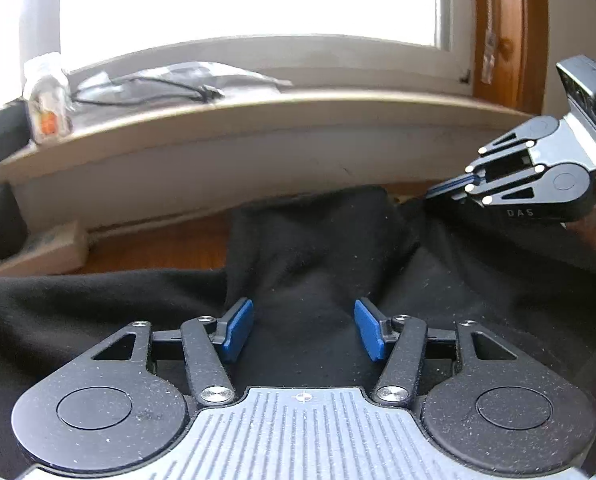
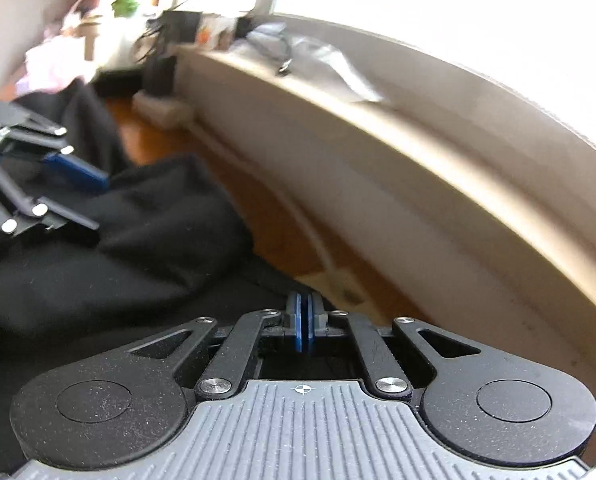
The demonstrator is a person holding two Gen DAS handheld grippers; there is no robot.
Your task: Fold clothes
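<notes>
A black garment (image 1: pixel 318 256) lies rumpled on a wooden table, with a raised fold in the middle. My left gripper (image 1: pixel 304 330) is open, its blue pads on either side of that fold, just above the cloth. My right gripper (image 1: pixel 454 190) sits at the garment's far right edge with its blue pads together on the cloth. In the right wrist view the right gripper (image 2: pixel 304 322) is shut at the edge of the black garment (image 2: pixel 137 240), and the left gripper (image 2: pixel 77 196) shows open at the left over the cloth.
A beige window ledge (image 1: pixel 257 116) runs along the back, with a plastic bag and black cable (image 1: pixel 169 88) and a small bottle (image 1: pixel 47 96) on it. A white box (image 1: pixel 41 252) sits on the wooden table (image 1: pixel 157 248). Clutter (image 2: pixel 97 32) lies at the far end.
</notes>
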